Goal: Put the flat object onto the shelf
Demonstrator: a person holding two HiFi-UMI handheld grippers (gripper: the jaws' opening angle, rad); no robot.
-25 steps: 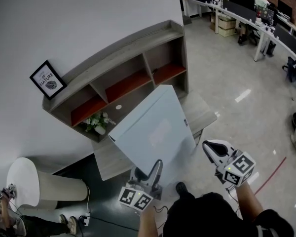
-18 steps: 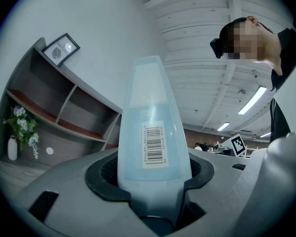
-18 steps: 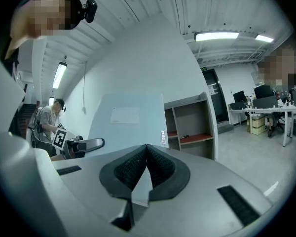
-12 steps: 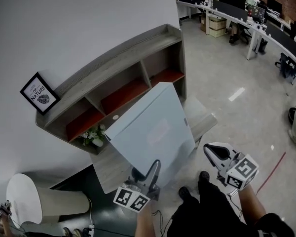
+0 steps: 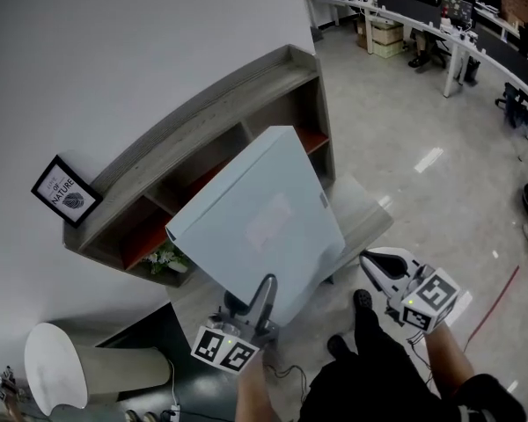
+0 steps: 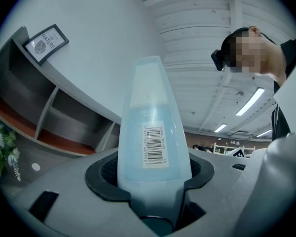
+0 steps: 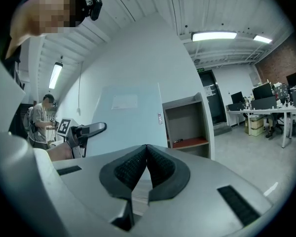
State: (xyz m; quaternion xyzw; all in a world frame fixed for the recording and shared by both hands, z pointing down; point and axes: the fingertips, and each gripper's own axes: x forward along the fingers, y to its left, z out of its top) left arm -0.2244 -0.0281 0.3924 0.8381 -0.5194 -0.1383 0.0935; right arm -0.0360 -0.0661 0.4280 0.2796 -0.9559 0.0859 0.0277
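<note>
Left gripper (image 5: 263, 294), clamped on the bottom edge of the pale flat box (image 5: 255, 218), has raised it closer to the shelf (image 5: 202, 117), placement nearing; right gripper (image 5: 371, 264) pinched closed, empty.

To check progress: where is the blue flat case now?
In the head view the flat case is at the centre, gripped at its lower edge by the left gripper, in front of the shelf.

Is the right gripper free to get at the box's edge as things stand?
Probably yes: the right gripper is empty and beside the box, nothing between them; its shut jaws would need opening.
</note>
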